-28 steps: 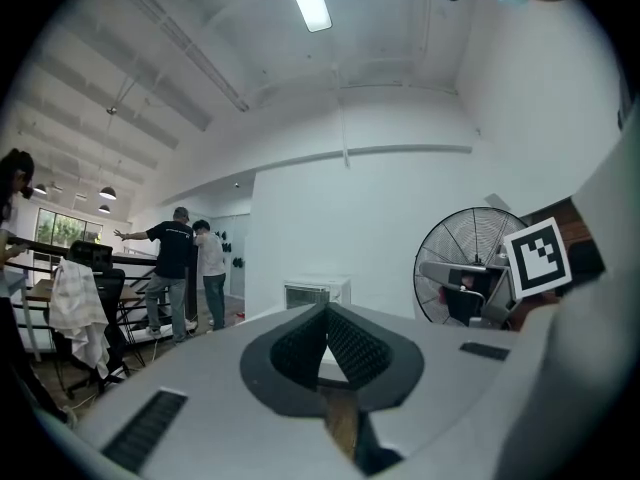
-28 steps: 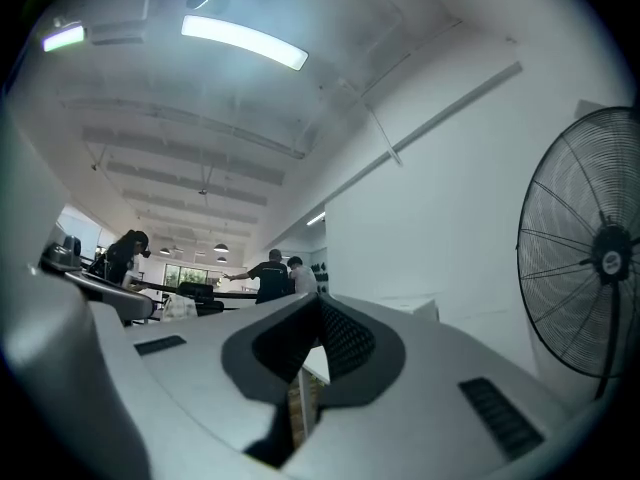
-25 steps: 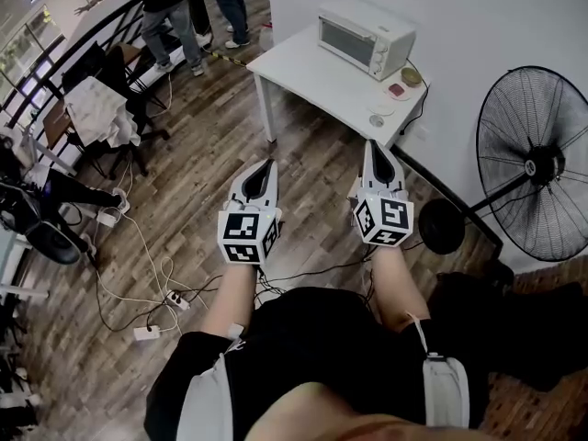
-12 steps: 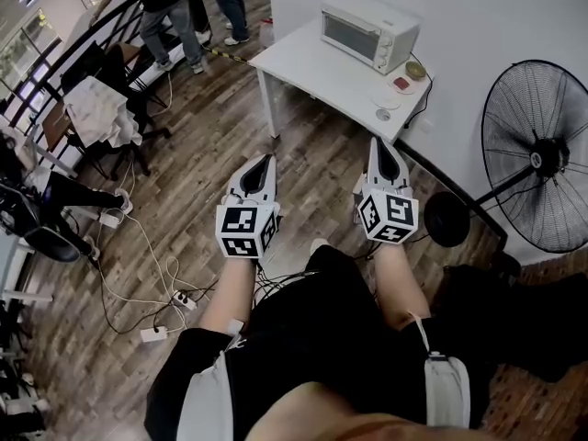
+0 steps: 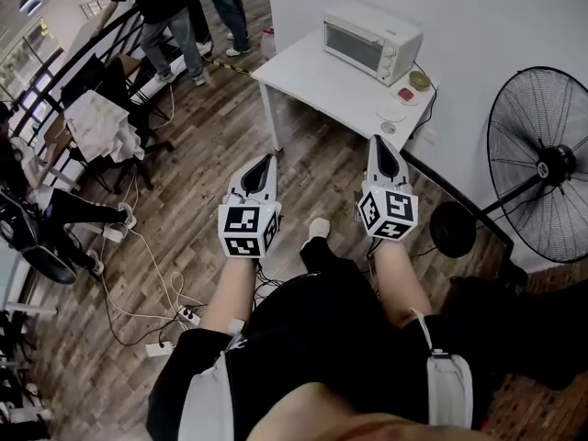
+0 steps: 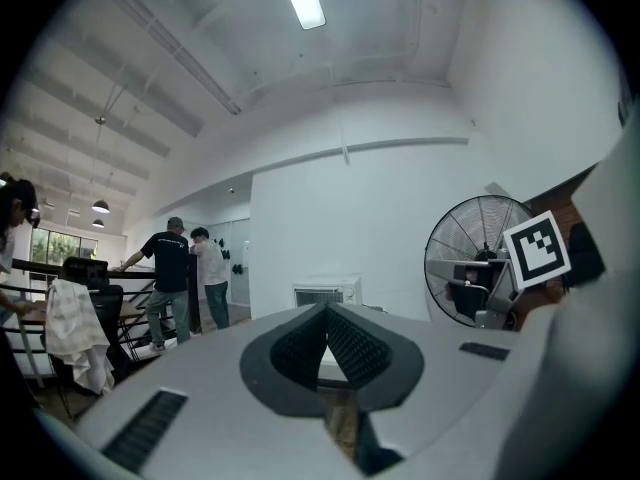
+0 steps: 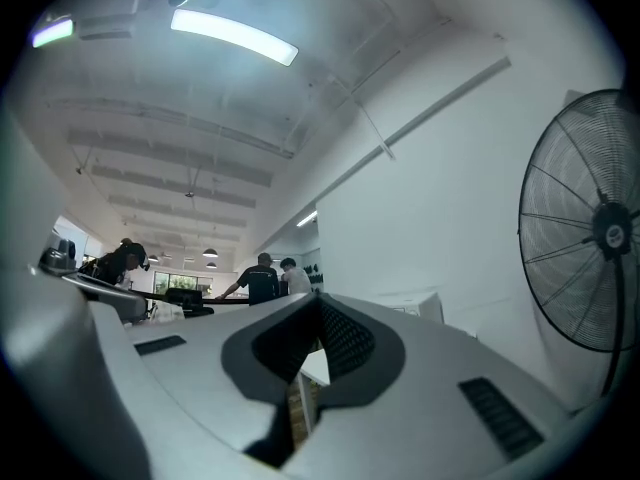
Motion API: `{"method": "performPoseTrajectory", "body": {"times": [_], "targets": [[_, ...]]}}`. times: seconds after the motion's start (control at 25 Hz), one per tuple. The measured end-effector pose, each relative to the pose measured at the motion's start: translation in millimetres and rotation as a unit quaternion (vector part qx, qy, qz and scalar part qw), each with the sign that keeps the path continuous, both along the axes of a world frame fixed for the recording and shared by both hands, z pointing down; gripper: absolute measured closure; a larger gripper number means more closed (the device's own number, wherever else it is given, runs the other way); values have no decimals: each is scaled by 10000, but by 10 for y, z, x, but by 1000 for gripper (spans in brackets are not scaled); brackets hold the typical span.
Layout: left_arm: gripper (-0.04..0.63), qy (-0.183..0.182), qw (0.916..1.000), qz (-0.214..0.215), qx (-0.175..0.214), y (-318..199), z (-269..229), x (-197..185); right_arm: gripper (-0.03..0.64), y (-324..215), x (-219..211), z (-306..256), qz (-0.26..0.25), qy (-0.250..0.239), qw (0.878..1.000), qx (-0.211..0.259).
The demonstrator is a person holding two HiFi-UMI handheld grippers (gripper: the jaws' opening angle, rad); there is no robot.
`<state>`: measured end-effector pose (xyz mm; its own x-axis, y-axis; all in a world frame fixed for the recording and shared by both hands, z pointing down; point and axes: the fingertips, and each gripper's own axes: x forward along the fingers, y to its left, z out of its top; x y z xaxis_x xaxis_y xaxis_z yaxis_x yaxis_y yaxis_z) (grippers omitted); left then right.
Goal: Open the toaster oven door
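We wear a black top (image 5: 312,338) with pale grey straps (image 5: 208,401) running down either side of it. Our left gripper (image 5: 267,162) and right gripper (image 5: 381,141) are both pale grey shells that taper to a point, each with a black inset along the upper face. At the rear of each sits a white cube (image 5: 248,231) printed with black square markers. In the gripper views our inner pads (image 6: 355,348) are dark and finely ribbed, and narrow black slotted grilles (image 6: 145,430) are set into the smooth shell.
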<state>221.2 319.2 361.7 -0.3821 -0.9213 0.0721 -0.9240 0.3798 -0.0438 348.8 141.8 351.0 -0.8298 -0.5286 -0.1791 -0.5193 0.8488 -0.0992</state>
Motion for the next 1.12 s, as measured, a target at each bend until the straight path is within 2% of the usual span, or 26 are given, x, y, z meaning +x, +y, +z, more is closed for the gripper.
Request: {"method": "performPoseTrajectory", "body": {"times": [0.16, 0.32, 0.72, 0.88, 1.12], "targets": [[583, -80, 10000, 18, 0, -259, 13, -305, 615, -218, -333, 42, -54, 16, 10000, 47], [583, -74, 9999, 103, -12, -744, 88, -701, 615, -645, -703, 116, 39, 35, 10000, 82], [583, 33, 9993, 312, -192, -2201, 203, -1721, 615, -2099, -1672, 193, 262, 126, 9995, -103], [583, 166, 9988, 374, -252, -2807, 238, -2102, 614, -2639, -2064, 210, 313, 351, 9989, -26], [583, 339, 9970, 588, -375, -3665, 334, -2530, 614, -3420, -2447, 214, 461, 416, 9980, -148]]}}
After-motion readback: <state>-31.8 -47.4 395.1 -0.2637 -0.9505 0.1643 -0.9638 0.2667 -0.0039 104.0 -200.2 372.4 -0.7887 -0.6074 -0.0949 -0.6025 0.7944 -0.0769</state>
